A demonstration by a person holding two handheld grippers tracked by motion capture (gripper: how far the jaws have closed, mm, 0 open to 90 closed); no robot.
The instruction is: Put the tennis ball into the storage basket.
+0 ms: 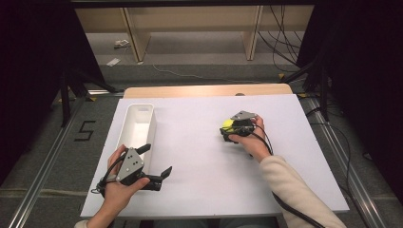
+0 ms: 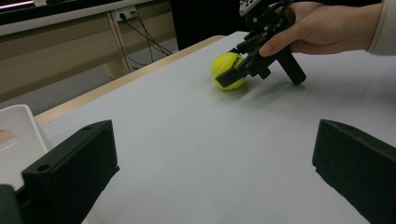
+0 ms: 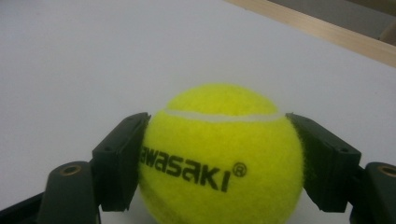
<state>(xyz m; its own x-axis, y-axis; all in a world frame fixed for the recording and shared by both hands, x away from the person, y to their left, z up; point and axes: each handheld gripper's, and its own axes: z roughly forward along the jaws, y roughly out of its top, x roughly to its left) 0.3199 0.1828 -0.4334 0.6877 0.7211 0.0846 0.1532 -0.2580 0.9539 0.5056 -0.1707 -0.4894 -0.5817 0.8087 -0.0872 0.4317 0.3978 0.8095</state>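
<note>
Bin, white, long and narrow, lies along the left edge of the bench, its open top facing up. It looks empty from the high view, so it reads as the likely place for whatever gets picked up; that is a guess from the layout.

Left gripper sits just right of the bin's near end, held low over the bench by the left hand. Jaws wide apart, nothing between them. In the left gripper view they frame bare bench, pointing across toward the ball. Idle posture, probably parked out of the way while the other hand works, yet close to the bin should it be needed there.

Middle of the bench is bare white surface, which leaves a free path between ball and bin.

Tennis ball, yellow-green with black lettering, rests on the bench right of centre, toward the far side. Right gripper is tipped down onto it, right hand behind. In the right gripper view a jaw presses each side of the ball at about its widest part, closed to the ball's width. Gripping at the middle keeps a round thing from squirting out. From the left gripper view the ball seems to touch the bench, so I judge it clamped but not yet lifted.
</note>
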